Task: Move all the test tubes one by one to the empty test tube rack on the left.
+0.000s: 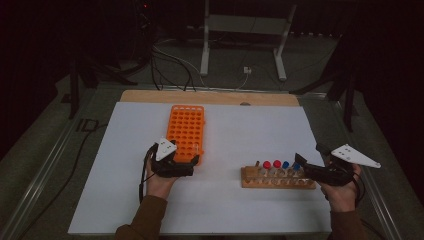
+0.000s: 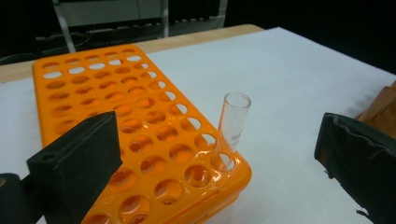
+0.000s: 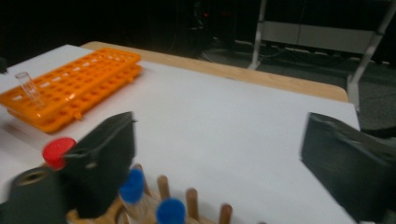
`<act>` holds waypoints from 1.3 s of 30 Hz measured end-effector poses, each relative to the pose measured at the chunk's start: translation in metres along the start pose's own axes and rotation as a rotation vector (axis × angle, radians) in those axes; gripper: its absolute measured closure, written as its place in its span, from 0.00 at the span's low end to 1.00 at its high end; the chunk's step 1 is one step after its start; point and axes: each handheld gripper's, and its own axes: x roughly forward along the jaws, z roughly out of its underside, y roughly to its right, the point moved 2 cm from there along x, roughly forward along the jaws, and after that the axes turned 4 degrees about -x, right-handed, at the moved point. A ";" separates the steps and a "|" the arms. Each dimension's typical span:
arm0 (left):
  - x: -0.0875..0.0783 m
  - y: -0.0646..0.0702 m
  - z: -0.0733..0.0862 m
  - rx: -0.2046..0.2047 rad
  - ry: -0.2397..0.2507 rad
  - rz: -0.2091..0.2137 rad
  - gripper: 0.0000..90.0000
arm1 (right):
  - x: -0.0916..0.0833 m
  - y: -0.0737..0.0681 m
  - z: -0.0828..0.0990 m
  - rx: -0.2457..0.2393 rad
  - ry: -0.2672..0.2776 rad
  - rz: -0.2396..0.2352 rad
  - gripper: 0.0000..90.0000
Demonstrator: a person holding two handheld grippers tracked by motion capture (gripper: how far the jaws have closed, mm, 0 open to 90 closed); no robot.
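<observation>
An orange tube rack lies on the white sheet, left of centre. A clear, uncapped tube stands tilted in a hole at the rack's near right corner. My left gripper is open, and its jaws stand wide on either side of that tube without touching it. At the right, a wooden rack holds tubes with red caps and blue caps. My right gripper is open at this rack's right end, its jaws above the blue caps with nothing held.
The white sheet covers a wooden table whose bare far edge shows behind it. A white metal stand and cables lie on the floor beyond. Metal rails run along the table's sides.
</observation>
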 end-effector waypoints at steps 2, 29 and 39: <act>-0.004 -0.002 -0.001 -0.010 0.013 0.000 0.01 | -0.002 0.002 0.003 -0.004 -0.008 0.004 0.19; -0.015 -0.005 0.002 -0.002 0.025 -0.020 0.01 | -0.007 0.004 0.050 0.003 -0.096 -0.096 0.80; -0.014 -0.005 0.003 -0.006 0.022 -0.018 0.01 | -0.004 0.001 0.053 -0.008 -0.105 -0.096 0.79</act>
